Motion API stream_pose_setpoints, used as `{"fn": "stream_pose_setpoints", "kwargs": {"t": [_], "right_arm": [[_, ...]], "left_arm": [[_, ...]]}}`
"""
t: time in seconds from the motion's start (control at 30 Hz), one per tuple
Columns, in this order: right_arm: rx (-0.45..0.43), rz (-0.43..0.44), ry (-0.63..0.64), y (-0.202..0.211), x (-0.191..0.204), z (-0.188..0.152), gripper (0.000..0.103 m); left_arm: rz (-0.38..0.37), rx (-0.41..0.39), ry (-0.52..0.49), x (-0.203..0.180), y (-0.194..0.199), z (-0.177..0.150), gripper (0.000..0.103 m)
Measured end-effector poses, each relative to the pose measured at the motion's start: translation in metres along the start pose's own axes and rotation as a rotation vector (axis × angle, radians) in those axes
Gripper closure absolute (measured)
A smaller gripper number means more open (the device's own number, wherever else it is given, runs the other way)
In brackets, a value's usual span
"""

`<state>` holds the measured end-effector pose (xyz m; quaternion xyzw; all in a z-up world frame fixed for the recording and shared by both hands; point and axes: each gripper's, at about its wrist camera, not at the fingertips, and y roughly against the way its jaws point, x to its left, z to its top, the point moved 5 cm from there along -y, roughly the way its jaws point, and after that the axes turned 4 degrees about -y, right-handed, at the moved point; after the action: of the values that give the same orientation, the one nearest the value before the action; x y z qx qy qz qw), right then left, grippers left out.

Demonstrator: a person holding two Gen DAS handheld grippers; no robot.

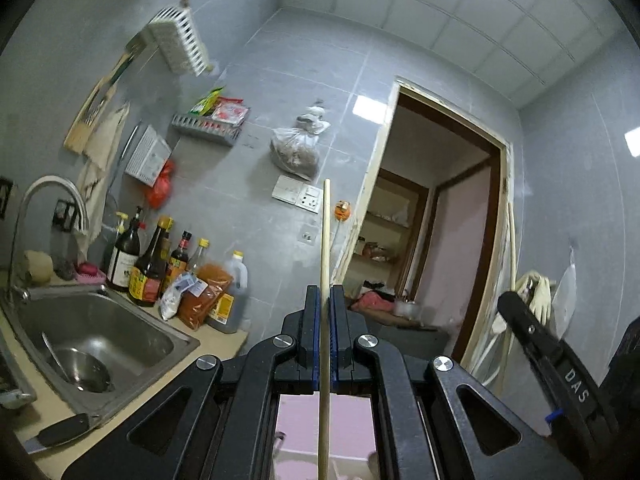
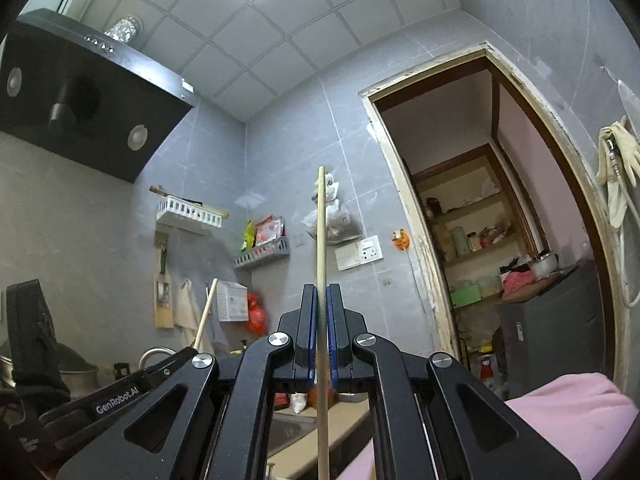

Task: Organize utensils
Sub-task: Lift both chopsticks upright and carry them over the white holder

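My left gripper (image 1: 325,294) is shut on a pale wooden chopstick (image 1: 325,248) that stands upright between the blue pads. My right gripper (image 2: 322,292) is shut on a second wooden chopstick (image 2: 321,232), also upright. Both are held high in the air. The right gripper (image 1: 508,300) shows at the right of the left wrist view with its chopstick (image 1: 512,240). The left gripper's body (image 2: 120,392) and its chopstick (image 2: 206,312) show at the lower left of the right wrist view.
A steel sink (image 1: 96,336) with a ladle (image 1: 76,368) and a tap (image 1: 48,200) lies lower left. Sauce bottles (image 1: 152,264) and bags stand on the counter behind it. White wall racks (image 1: 180,40) and a grey shelf (image 1: 208,126) hang above. An open doorway (image 1: 432,240) is to the right. A range hood (image 2: 80,96) hangs upper left.
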<state>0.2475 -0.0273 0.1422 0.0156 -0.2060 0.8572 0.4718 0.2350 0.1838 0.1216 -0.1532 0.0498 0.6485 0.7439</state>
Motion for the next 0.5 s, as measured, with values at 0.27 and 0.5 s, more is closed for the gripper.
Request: {"fn": "stream_pose_setpoints", "kwargs": {"t": [0.27, 0.5], "right_arm": [[0.039, 0.003, -0.028, -0.014, -0.007, -0.027, 0.100], [0.060, -0.006, -0.044, -0.018, -0.015, -0.042, 0.100]], "left_arm": [[-0.010, 0.008, 0.125, 0.034, -0.016, -0.020, 0.101], [0.033, 0.010, 0.108, 0.037, -0.019, -0.035, 0.101]]}}
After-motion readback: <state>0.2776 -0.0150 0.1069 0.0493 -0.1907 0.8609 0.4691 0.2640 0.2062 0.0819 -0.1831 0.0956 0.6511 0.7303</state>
